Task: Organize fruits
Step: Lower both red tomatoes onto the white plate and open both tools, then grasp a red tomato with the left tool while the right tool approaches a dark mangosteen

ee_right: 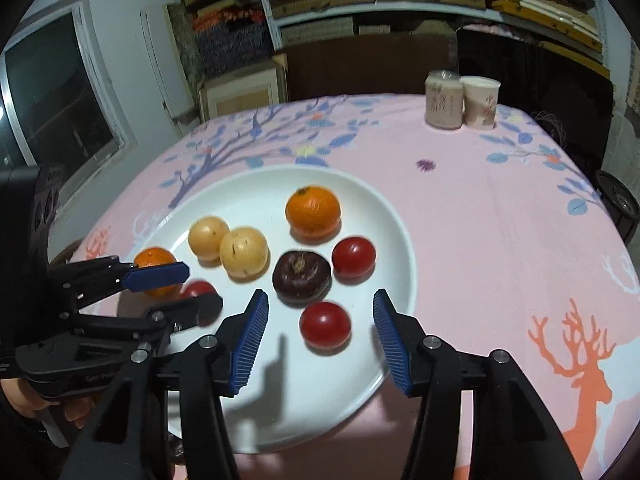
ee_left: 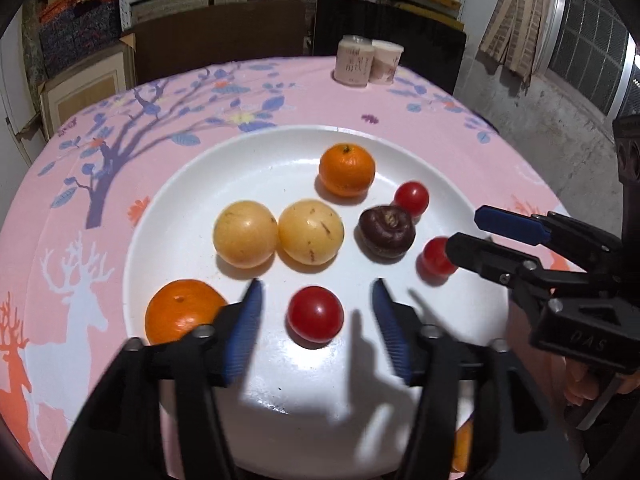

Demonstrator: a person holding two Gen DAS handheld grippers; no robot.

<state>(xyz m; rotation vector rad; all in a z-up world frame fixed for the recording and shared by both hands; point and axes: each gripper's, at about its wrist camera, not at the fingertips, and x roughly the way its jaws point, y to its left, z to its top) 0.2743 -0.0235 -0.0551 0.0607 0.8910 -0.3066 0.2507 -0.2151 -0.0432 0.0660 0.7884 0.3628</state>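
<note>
A white plate (ee_left: 200, 184) on the pink tablecloth holds two oranges (ee_left: 347, 169) (ee_left: 182, 310), two yellow fruits (ee_left: 245, 233) (ee_left: 311, 232), a dark purple fruit (ee_left: 386, 231) and three red tomatoes (ee_left: 315, 313) (ee_left: 412, 197) (ee_left: 435, 256). My left gripper (ee_left: 318, 294) is open, its fingers either side of the near tomato, just above it. My right gripper (ee_right: 320, 306) is open over the plate's (ee_right: 400, 240) right side, astride another tomato (ee_right: 325, 325). Each gripper shows in the other's view, the right one (ee_left: 468, 230) and the left one (ee_right: 200, 286).
Two pink cups (ee_left: 352, 60) (ee_left: 386, 62) stand at the table's far edge. Beyond the table are dark chairs, shelves with stacked boxes, and a window at the left in the right wrist view. A person's hand holds each gripper.
</note>
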